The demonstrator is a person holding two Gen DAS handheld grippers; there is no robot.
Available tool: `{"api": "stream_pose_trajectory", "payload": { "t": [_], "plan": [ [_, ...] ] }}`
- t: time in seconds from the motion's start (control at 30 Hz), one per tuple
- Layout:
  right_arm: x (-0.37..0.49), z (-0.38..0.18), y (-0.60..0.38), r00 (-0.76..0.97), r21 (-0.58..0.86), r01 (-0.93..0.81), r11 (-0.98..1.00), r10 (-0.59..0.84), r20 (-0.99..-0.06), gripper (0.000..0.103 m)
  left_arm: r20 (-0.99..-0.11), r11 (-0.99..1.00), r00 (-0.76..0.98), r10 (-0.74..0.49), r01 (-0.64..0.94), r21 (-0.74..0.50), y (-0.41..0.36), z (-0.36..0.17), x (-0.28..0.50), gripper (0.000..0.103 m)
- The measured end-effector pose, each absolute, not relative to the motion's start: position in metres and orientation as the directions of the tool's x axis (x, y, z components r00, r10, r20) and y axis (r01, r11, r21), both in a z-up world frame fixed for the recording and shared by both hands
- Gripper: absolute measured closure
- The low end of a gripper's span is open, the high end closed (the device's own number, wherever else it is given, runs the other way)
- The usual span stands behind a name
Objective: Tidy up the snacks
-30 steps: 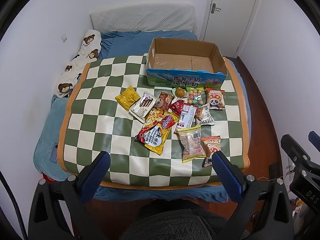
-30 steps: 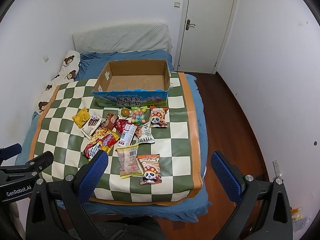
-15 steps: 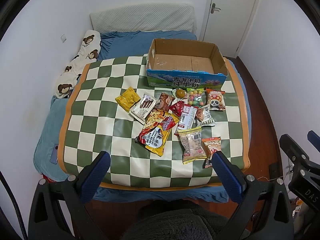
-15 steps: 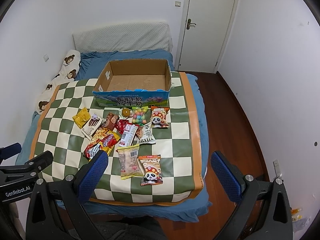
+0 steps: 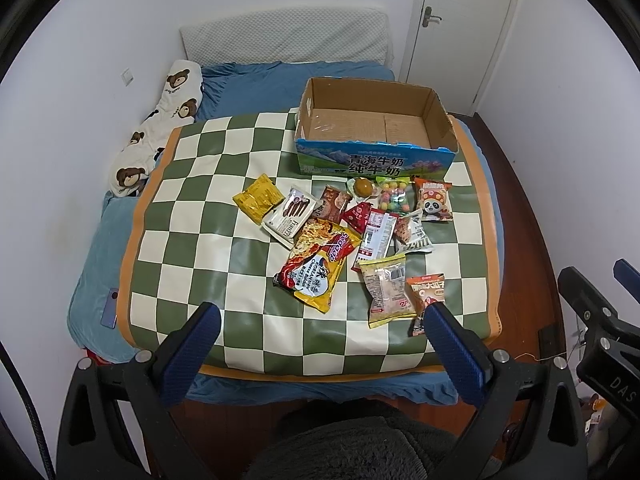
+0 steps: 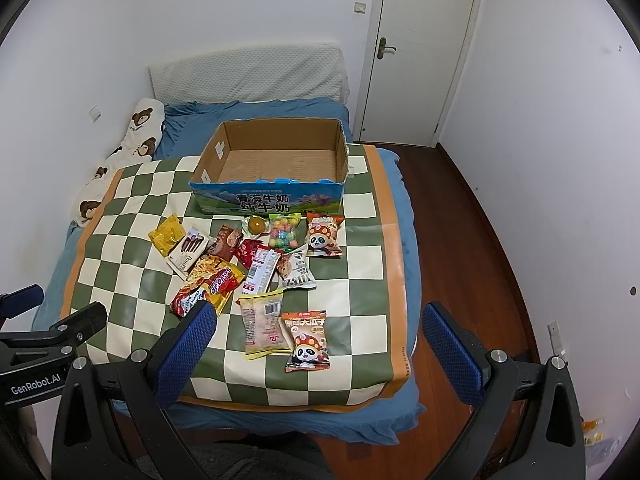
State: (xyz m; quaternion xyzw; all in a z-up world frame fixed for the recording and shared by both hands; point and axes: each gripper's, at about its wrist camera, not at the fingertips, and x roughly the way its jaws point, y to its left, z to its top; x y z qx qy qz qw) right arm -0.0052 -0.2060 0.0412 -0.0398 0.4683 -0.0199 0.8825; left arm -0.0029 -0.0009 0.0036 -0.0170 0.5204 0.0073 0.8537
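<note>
Several snack packs lie on a green-and-white checkered mat (image 5: 192,240) on a bed. Among them are a large noodle pack (image 5: 316,264) (image 6: 208,284), a yellow pack (image 5: 258,198), a panda pack (image 6: 308,340) near the front and another panda pack (image 5: 434,202) by the box. An empty open cardboard box (image 5: 376,128) (image 6: 272,168) stands at the mat's far side. My left gripper (image 5: 320,328) is open and empty, held above the mat's near edge. My right gripper (image 6: 316,324) is open and empty, near the front panda pack.
The bed has blue bedding (image 5: 256,88), a bear-print pillow (image 5: 160,128) on the left and a white headboard cushion (image 5: 284,40). A white door (image 6: 420,48) and wooden floor (image 6: 460,240) are to the right. A phone (image 5: 110,308) lies at the bed's left edge.
Both grippers have moved slightly forward toward the mat; the snacks appear a little closer. Nothing has been grasped or moved.
</note>
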Motion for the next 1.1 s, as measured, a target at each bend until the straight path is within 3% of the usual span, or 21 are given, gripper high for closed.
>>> {"api": "stream_pose_trajectory", "payload": {
  "t": [0.9, 1.1],
  "plan": [
    [-0.005, 0.034, -0.189, 0.541, -0.061, -0.013, 0.998, -0.044, -0.840, 0.000, -0.894, 0.998, 0.449, -0.008, -0.047, -0.033, 0.017, 0.018, 0.011, 0.000],
    [0.006, 0.011, -0.189, 0.491, 0.008, -0.011, 1.000, 0.012, -0.871, 0.000, -0.916, 0.993, 0.401, 0.013, -0.110, -0.034, 0.041, -0.032, 0.040, 0.000]
  ]
}}
